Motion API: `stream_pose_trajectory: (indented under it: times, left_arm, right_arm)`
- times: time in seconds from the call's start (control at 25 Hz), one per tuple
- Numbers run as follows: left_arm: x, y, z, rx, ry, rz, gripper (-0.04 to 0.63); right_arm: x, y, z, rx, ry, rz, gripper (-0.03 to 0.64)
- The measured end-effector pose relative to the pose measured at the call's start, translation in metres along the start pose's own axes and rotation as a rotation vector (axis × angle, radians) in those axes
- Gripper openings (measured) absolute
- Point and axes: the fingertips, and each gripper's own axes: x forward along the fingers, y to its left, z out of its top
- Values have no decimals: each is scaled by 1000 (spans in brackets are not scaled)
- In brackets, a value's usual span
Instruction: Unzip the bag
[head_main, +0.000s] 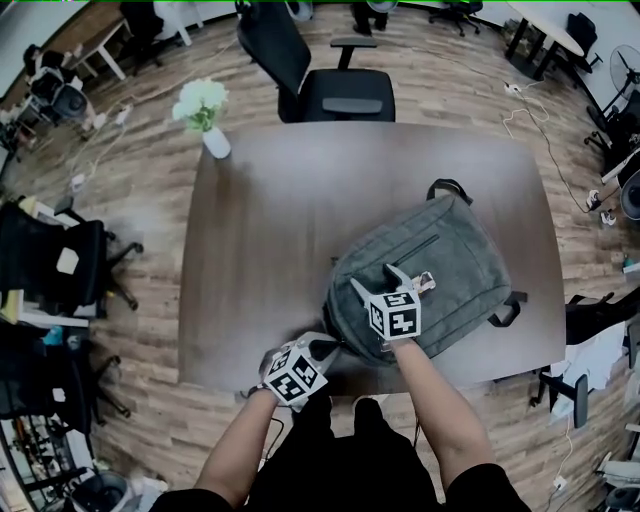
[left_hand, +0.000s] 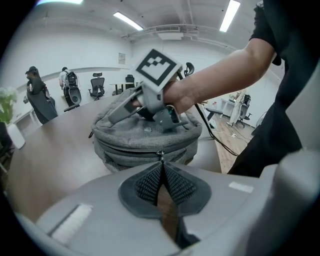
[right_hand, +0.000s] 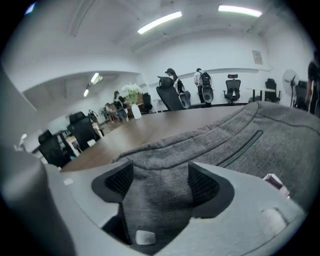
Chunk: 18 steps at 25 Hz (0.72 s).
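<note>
We're pinching the zipper pull (left_hand: 160, 155) with the left gripper (left_hand: 160, 167), right gripper (right_hand: 156, 179) spread atop the bag (head_main: 450, 258); it's looking soft and floppy, probably needing holding near the zip.

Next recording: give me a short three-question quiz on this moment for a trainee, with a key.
1. True or false: the right gripper is clamped on the backpack.
2. What does the left gripper pinch? A) zipper pull B) cup C) cable
3. What stands at the far left corner of the table?
Key: 1 false, jaws apart; 2 A; 3 a vase of white flowers.
</note>
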Motion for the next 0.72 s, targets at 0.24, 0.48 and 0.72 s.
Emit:
stream_pose_trajectory:
  times: [0.24,0.48,0.72]
  left_arm:
    - [1,1,-2,-5,3,20,28]
    - [1,2,-2,1,7,15,28]
    - [5,1,-6,-8,22,10,28]
  right_arm:
    - [-78,16,-9,-208,-49,273,337]
    - [-124,6,-81,-513,192,388,337]
    - [-133,3,-124,-611,347,492,322]
